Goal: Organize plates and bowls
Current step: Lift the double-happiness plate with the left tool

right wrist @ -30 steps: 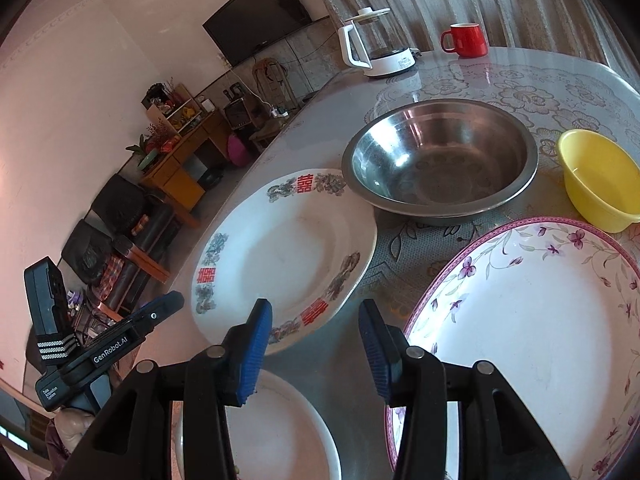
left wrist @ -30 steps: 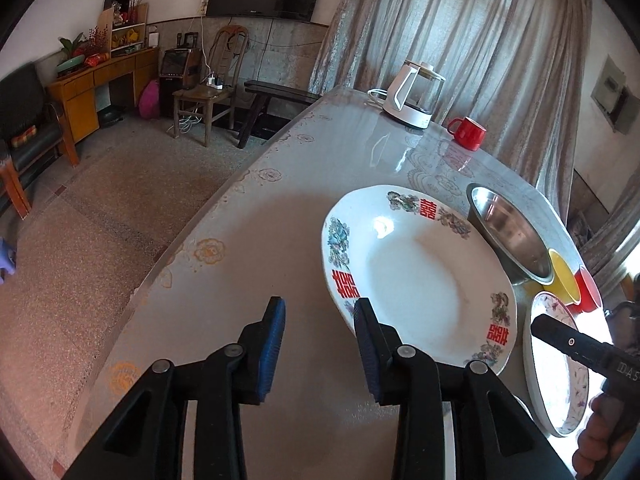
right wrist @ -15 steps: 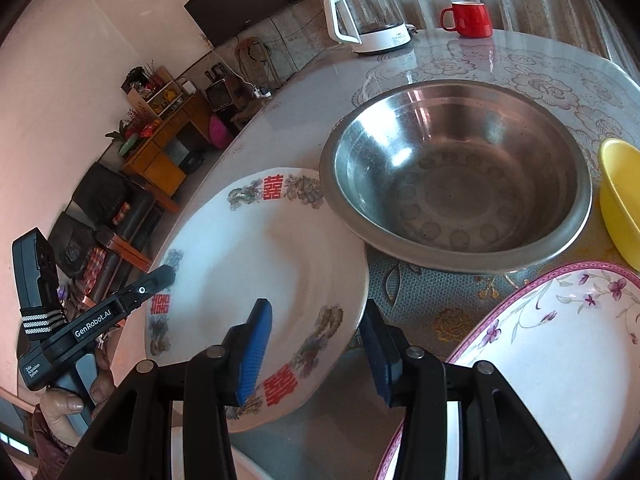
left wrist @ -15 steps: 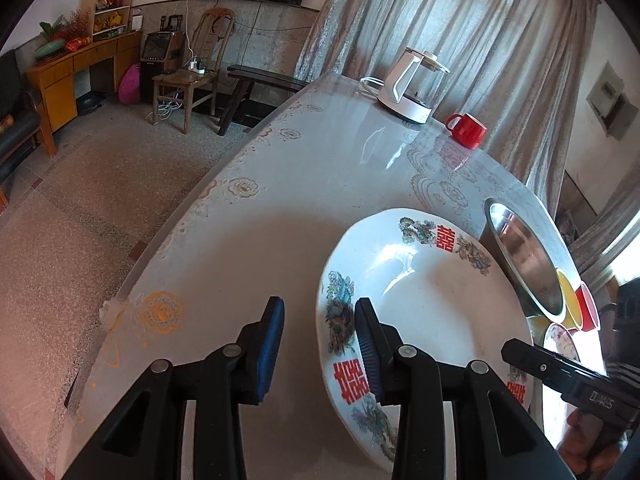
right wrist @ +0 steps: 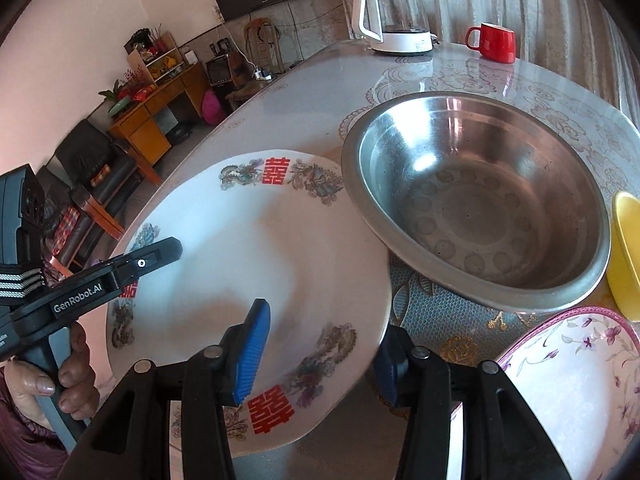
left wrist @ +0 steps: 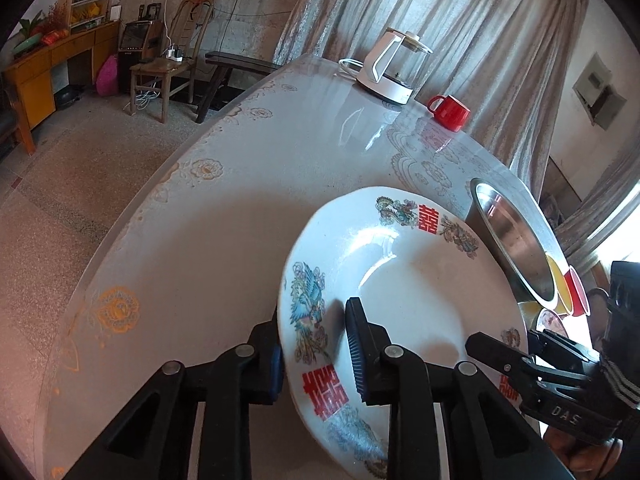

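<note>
A: Table (left wrist: 248,184) first: where does the big white plate (left wrist: 408,280) lie on it?

B: Near the front edge, beside the steel bowl (right wrist: 480,200). Its left rim sits between the left gripper (left wrist: 316,344) jaws, which are closing around it; I cannot tell if the pads press yet.

A: And the right gripper (right wrist: 320,352)?

B: It straddles the opposite rim, jaws opening, spread on either side without pinching. Both are equally near, one at each rim.

A: Anything inside the containers?

B: The steel bowl looks empty; so does the yellow bowl (right wrist: 626,256). The floral plate (right wrist: 576,392) lies bare at the right.
</note>
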Demonstrator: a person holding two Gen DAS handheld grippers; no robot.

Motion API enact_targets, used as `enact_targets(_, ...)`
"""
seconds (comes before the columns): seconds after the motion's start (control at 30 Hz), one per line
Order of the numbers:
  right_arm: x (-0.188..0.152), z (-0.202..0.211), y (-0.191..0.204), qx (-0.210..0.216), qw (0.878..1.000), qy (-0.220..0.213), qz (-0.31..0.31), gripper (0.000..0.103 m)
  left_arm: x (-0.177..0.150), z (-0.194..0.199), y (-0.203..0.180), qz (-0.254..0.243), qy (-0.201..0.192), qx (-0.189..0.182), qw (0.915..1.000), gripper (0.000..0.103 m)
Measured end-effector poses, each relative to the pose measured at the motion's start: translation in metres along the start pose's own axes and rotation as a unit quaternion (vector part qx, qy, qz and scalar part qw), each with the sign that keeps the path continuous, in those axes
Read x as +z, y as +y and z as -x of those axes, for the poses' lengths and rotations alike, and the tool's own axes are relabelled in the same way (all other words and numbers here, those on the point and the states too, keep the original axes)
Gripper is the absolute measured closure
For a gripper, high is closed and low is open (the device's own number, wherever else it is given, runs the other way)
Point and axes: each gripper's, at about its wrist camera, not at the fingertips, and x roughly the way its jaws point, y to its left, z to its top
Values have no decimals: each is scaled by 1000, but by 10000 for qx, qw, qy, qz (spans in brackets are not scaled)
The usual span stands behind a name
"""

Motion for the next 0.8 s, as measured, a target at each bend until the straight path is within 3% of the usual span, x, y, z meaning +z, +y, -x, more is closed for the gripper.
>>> enact_targets(0.1,-2,-1,4,-186,9997,-5,175,53,-11,7,-3,-70,-75,52,9999,77)
enact_targets(0.23,-4,6,3,113,9999,-25,79,55,-20,18,0,42,-178,-119,9998,78)
enact_targets(0.37,-9,10,6,102,9997,-42,204,56,-26,18,-3,-142,-80,-6,9999,78)
enact_targets(0.63,-8,6,6,-166,9996,22,234,56,-10,18,7,88,-294,51,9995,77)
enact_targets(0.8,-9,8,7,-183,9996,4,236,54,-3,5,5,41,-185,0,9998,76)
